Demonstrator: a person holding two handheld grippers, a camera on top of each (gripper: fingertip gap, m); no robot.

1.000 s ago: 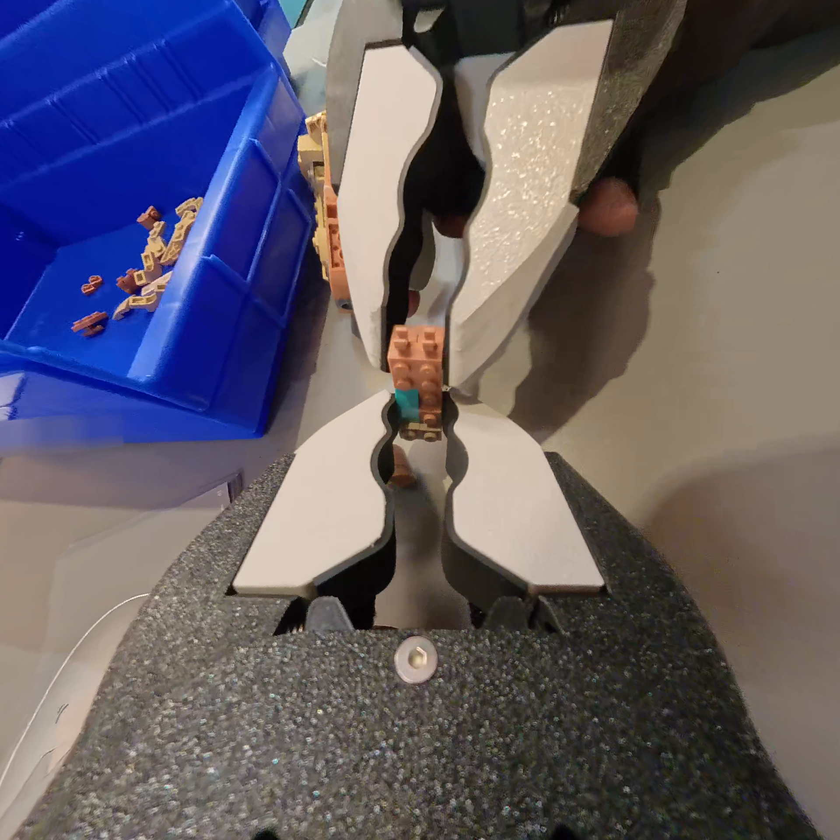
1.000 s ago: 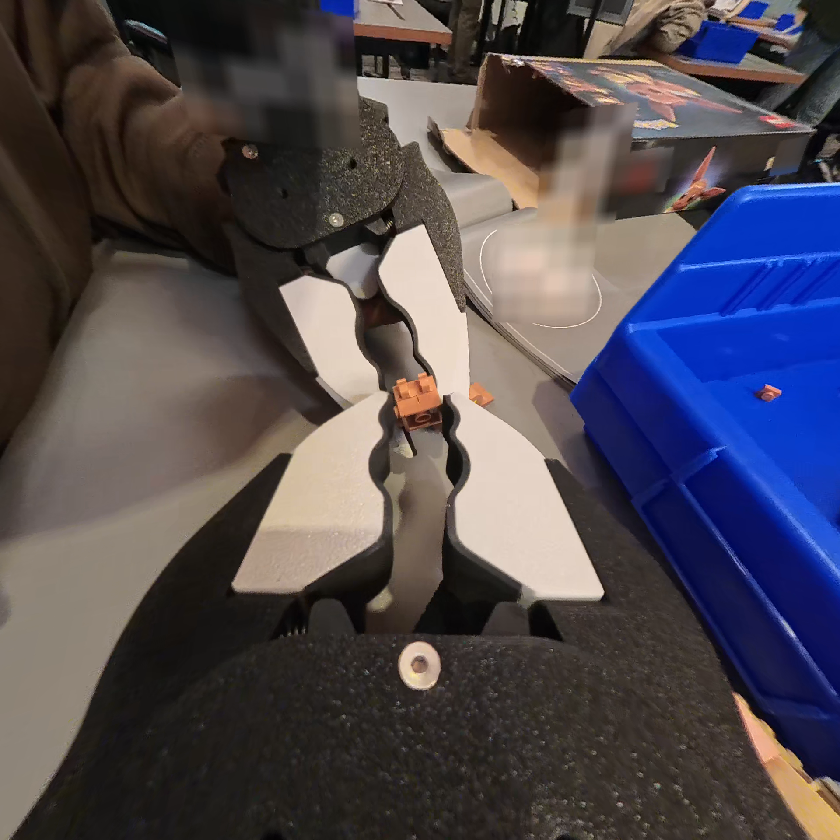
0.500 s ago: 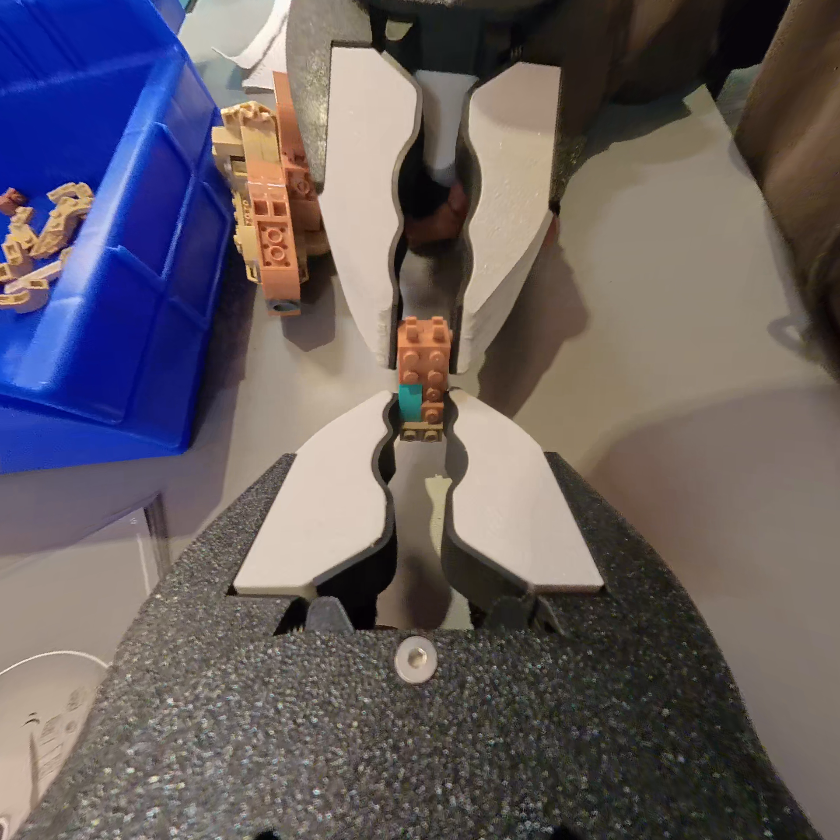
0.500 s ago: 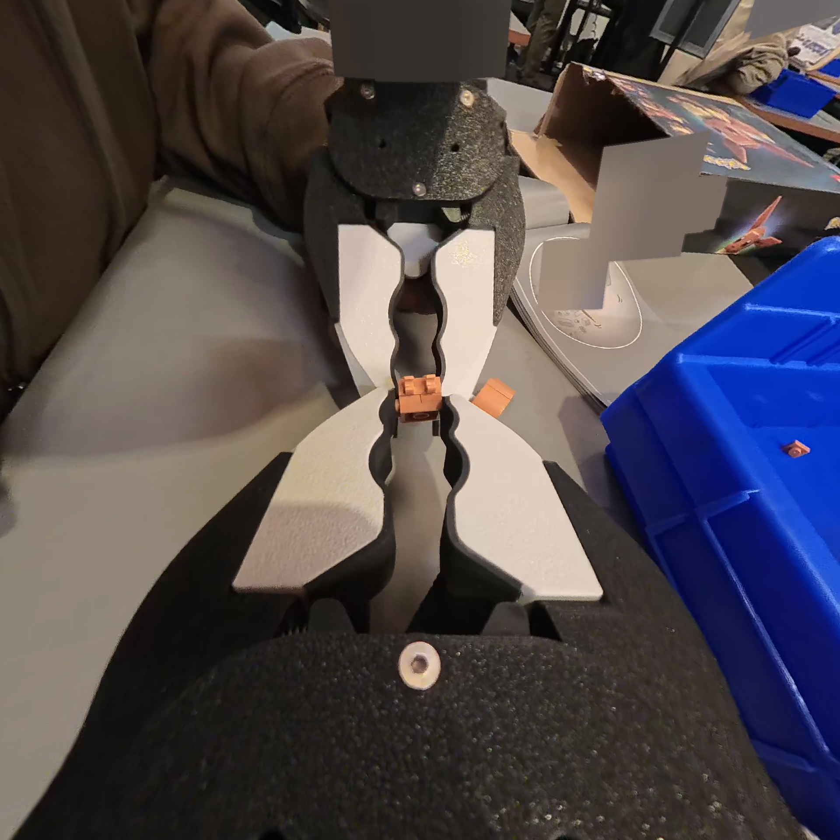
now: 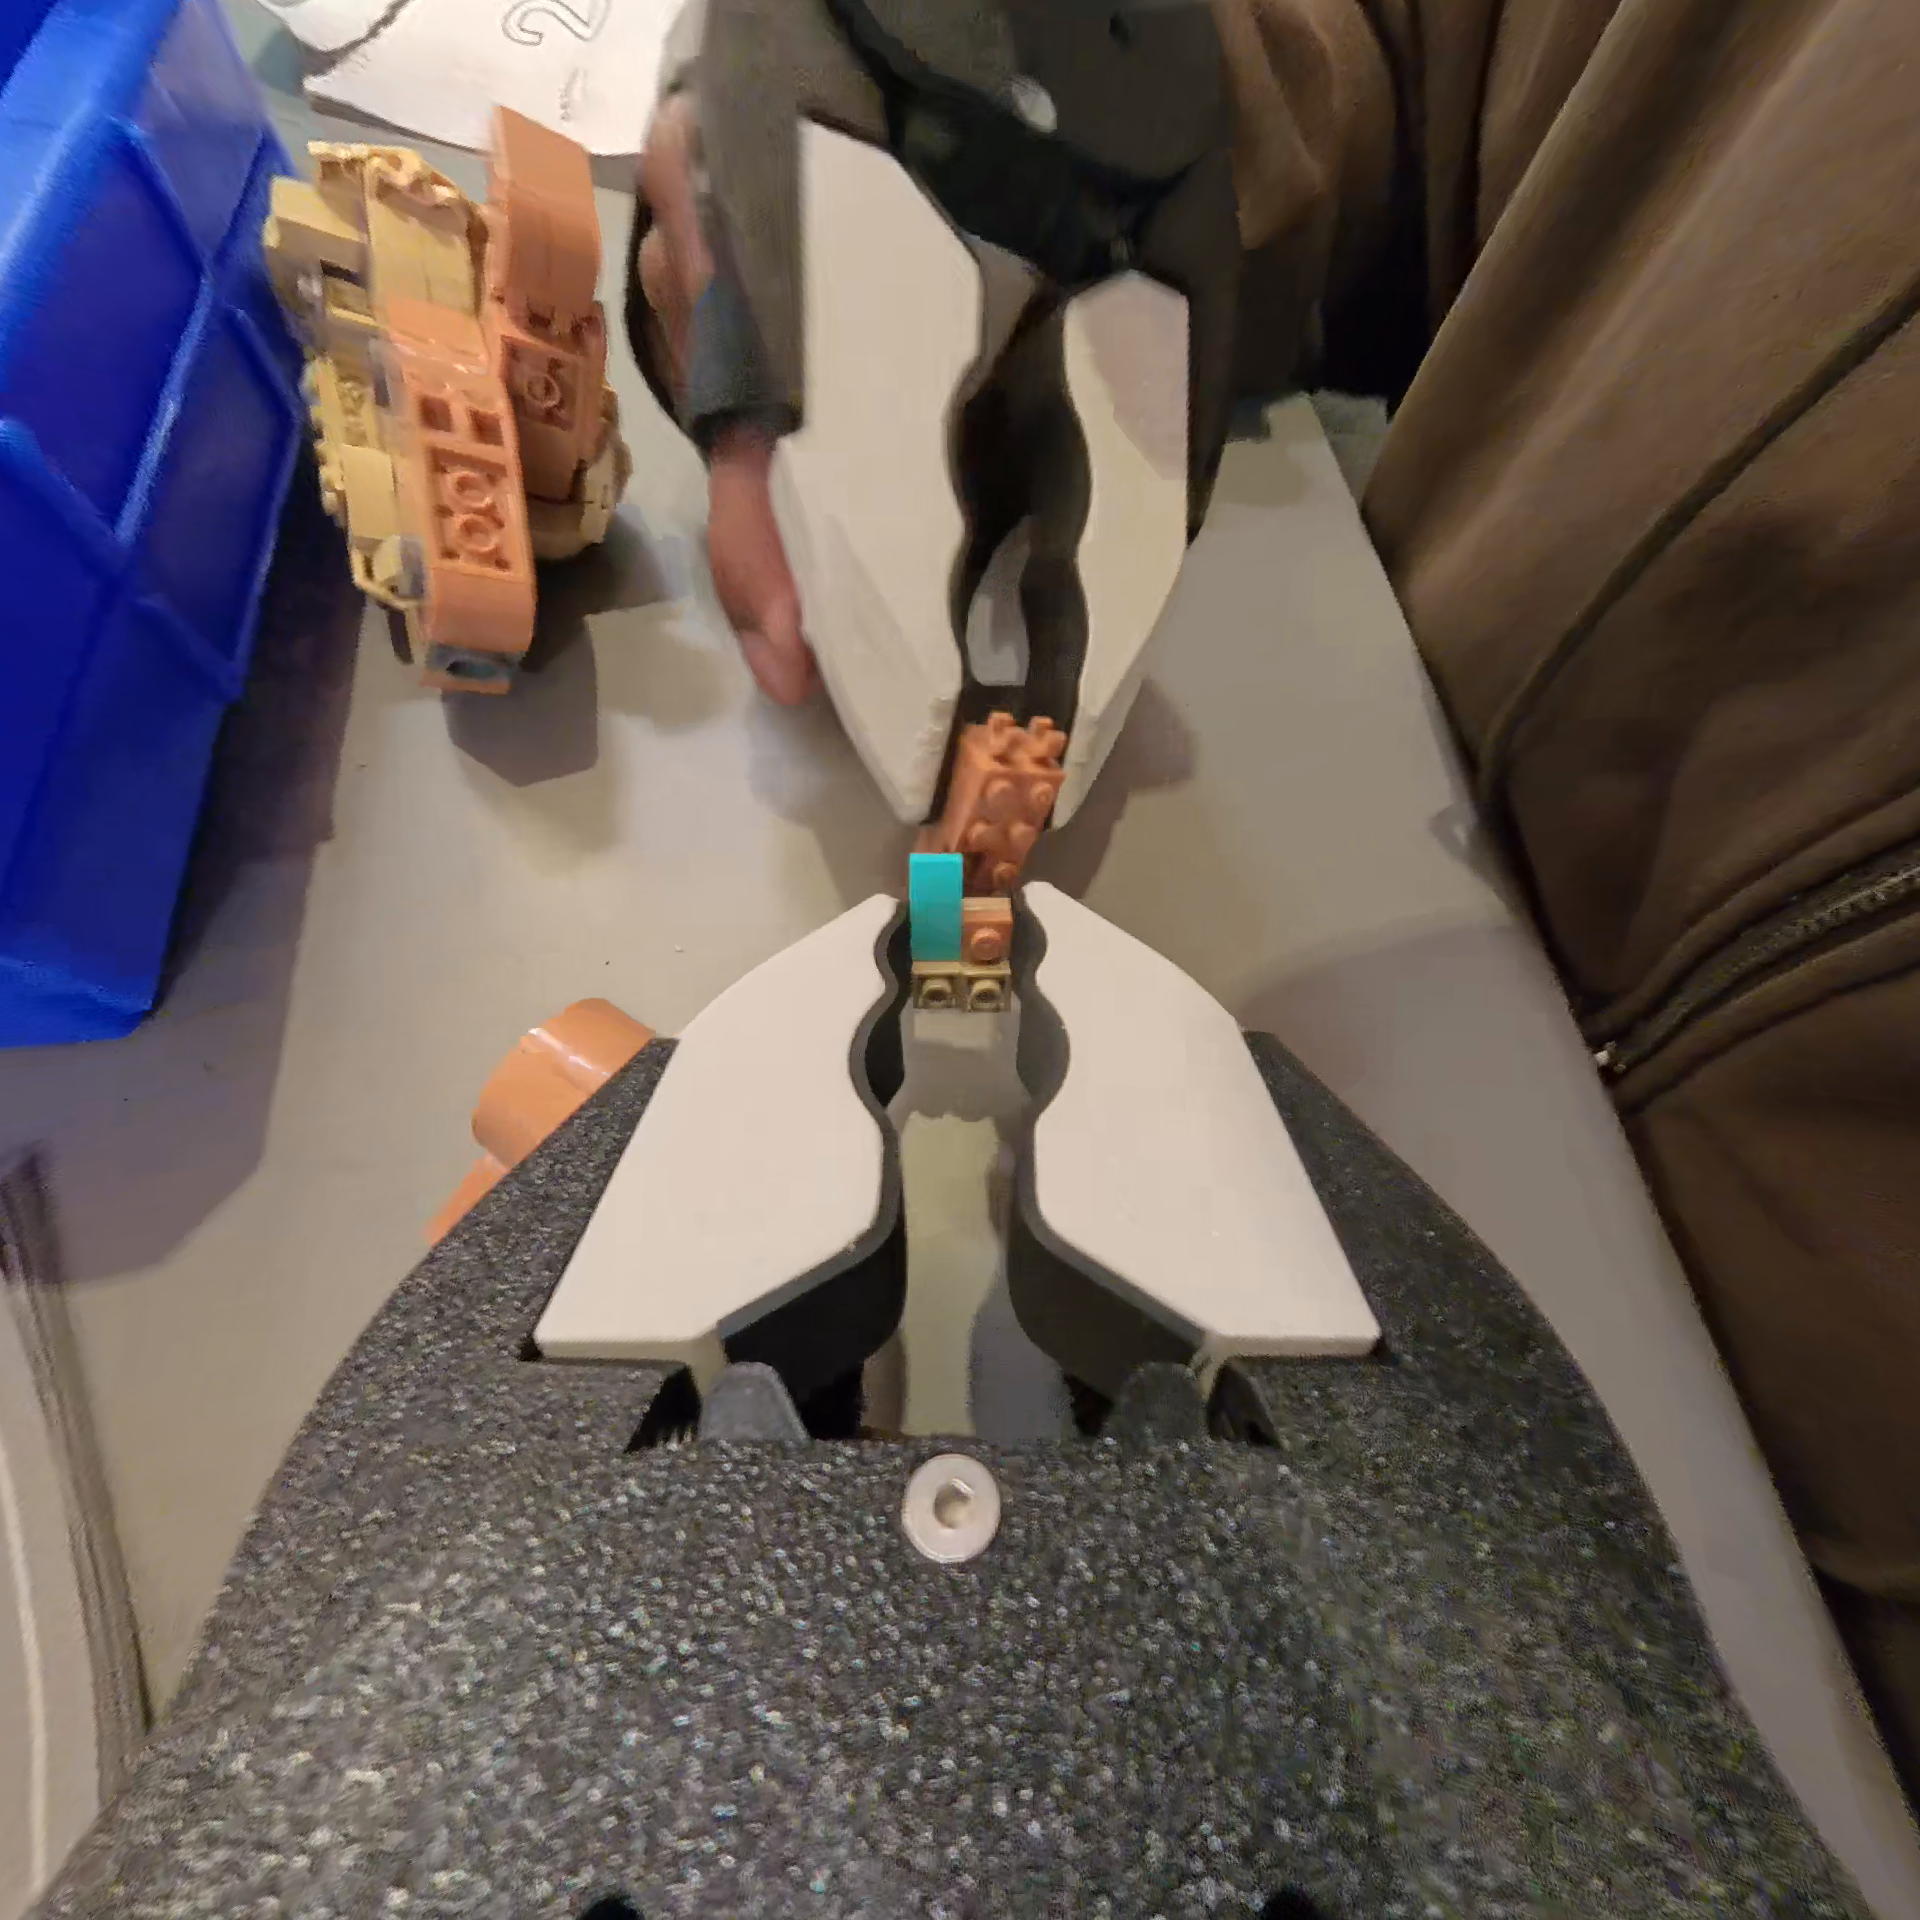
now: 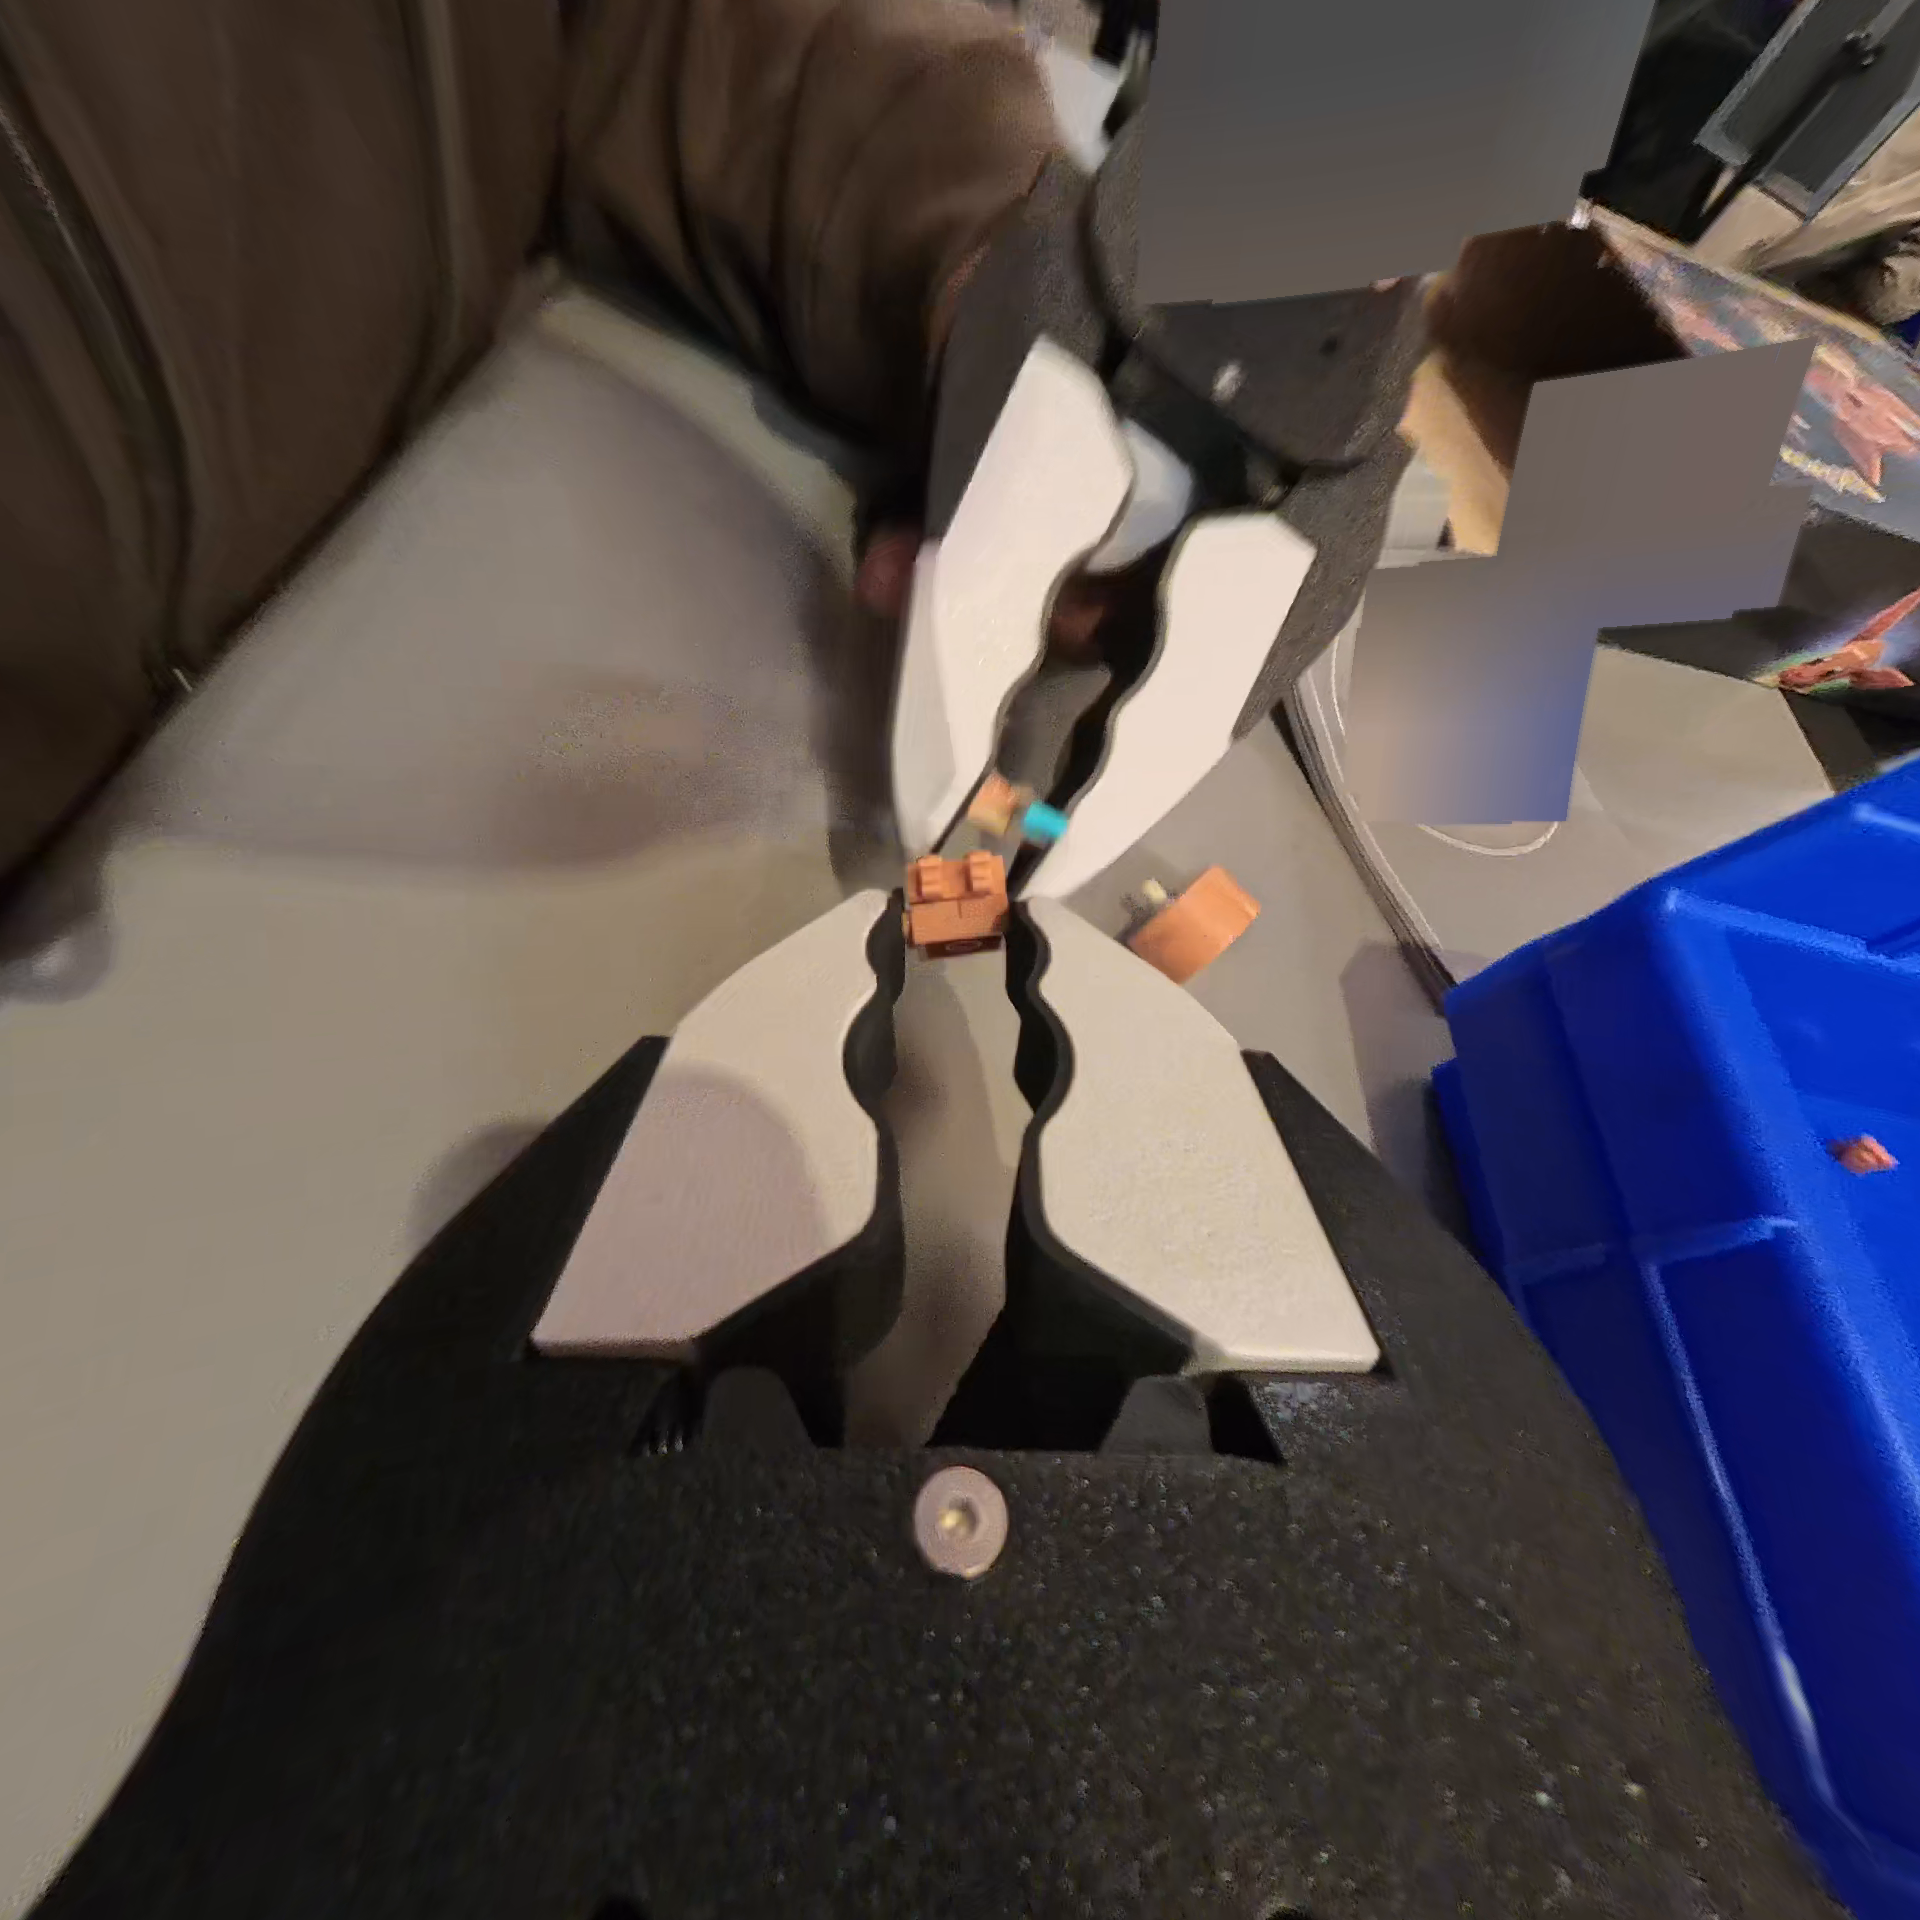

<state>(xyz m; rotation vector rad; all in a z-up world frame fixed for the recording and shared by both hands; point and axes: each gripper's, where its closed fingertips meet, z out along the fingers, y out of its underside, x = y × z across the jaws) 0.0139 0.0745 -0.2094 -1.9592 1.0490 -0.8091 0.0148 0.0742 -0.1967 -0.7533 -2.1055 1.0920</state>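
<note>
My left gripper (image 5: pixel 961 925) is shut on a small brick assembly (image 5: pixel 961 951): a teal tile (image 5: pixel 933 909), a small orange brick and a tan plate. My right gripper (image 6: pixel 954 914) is shut on an orange studded brick (image 6: pixel 951 904). The two grippers face each other tip to tip above the grey table (image 5: pixel 623 883). In the left wrist view the right gripper (image 5: pixel 997 800) holds the orange brick (image 5: pixel 1006 795) tilted, close above the assembly. In the right wrist view the left gripper (image 6: pixel 1013 831) holds the assembly (image 6: pixel 1023 816) just beyond the orange brick, with a small gap.
A blue bin (image 5: pixel 104 416) stands at the left and also shows in the right wrist view (image 6: pixel 1714 1195). A tan and orange brick model (image 5: pixel 447 416) lies beside it. An orange curved piece (image 6: pixel 1195 920) lies on the table. A person's brown jacket (image 5: pixel 1662 520) borders the table.
The orange brick sat straight against the small assembly before. Now it is tilted and stands off from it, and the whole teal tile shows. Both grippers have swung toward the person.
</note>
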